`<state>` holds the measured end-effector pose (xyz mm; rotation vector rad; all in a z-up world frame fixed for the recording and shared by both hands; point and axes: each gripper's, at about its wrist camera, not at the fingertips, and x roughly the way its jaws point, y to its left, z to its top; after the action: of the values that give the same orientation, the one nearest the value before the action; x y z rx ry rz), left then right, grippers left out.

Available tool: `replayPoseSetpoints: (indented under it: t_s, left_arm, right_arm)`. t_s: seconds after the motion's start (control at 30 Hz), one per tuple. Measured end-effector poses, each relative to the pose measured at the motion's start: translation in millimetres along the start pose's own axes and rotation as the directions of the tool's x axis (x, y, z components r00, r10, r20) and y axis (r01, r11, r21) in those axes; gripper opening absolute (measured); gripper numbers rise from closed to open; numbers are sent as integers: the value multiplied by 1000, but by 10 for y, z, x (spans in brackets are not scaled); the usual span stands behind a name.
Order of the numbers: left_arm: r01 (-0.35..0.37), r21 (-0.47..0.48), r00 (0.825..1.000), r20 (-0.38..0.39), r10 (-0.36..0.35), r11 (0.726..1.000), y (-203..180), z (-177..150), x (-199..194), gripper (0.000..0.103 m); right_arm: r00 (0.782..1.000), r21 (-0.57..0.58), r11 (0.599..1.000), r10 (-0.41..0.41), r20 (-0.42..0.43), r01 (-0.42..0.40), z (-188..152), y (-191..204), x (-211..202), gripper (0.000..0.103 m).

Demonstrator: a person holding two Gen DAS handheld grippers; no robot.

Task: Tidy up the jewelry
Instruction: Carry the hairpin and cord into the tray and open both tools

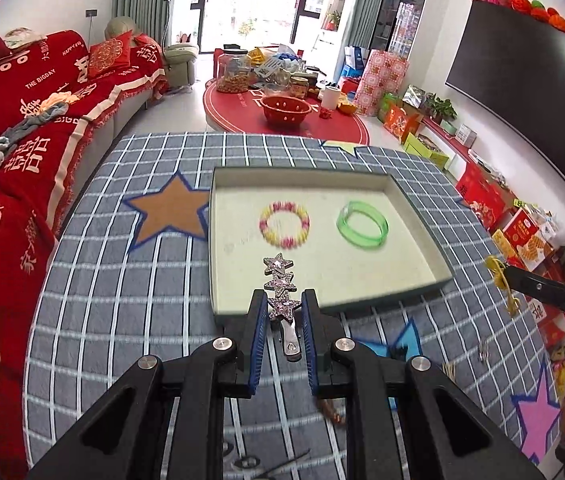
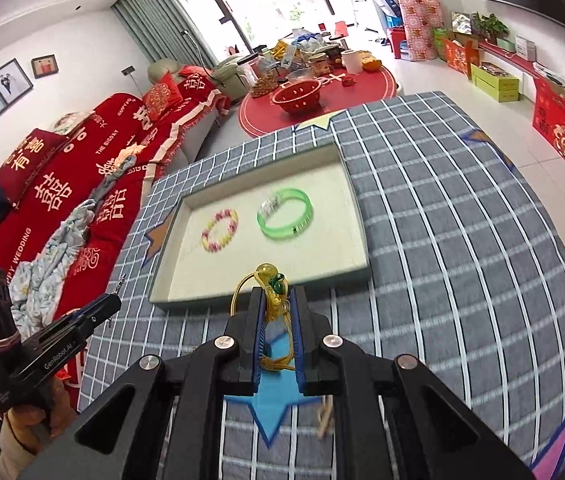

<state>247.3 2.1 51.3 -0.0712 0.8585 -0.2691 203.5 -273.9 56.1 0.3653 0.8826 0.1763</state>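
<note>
A shallow cream-lined tray [image 1: 422, 220] [image 2: 356, 232] lies on the checked tablecloth. Inside it rest a pink-and-yellow beaded bracelet [image 1: 284, 224] [image 2: 219, 231] and a green translucent bangle [image 1: 362, 224] [image 2: 285, 215]. My left gripper [image 1: 284, 298] is shut on a silver hair clip with rhinestone stars [image 1: 280, 280], held above the tray's near edge. My right gripper [image 2: 276, 294] is shut on a yellow cord ornament with a yellow bead and a green charm [image 2: 268, 280], also just short of the tray's near rim. The right gripper [image 1: 500, 266] shows at the left wrist view's right edge with the yellow cord dangling.
Small loose pieces lie on the cloth near me: a brownish item [image 1: 332, 412], a metal clip [image 1: 482, 350], a wooden piece [image 2: 324, 420]. A person's hand [image 2: 26, 420] holds the left gripper [image 2: 94, 312]. A red-covered sofa [image 1: 22, 140] stands left; a red round table [image 1: 282, 112] lies beyond.
</note>
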Motion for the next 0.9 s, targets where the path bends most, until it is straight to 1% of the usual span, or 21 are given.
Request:
replayPoseSetpoints:
  t_s: [0.1,0.23,0.43,0.6,0.73,0.9]
  left_arm:
    - [-14,15,1000,-6,14,1000,-2,174,170,31]
    - [-9,22,998,-57,11,1000,13,311,502,31]
    - [-23,58,990,-140,31,998,-33,329,978,31]
    - [-31,72,974,-221,47,997,-23,306,1335,31]
    - [-66,85,972,-218,83,994,-25,317,1463,31]
    - [-115,123,975,-176,135,986,-72,351,1519,31]
  right_arm:
    - [1000,-12,1000,-9,-21,9,210,32,236,14]
    - [997,-29,999,-35,-75,33,361,36,635,14]
    - [985,-32,996,-85,-150,82,400,-92,1108,14]
    - [971,-50,989,-146,-190,139,381,-188,1401,14]
    - [968,-50,986,-165,-189,158,423,-221,1536,14]
    - [970,-63,983,-183,-159,175,492,-221,1636,14]
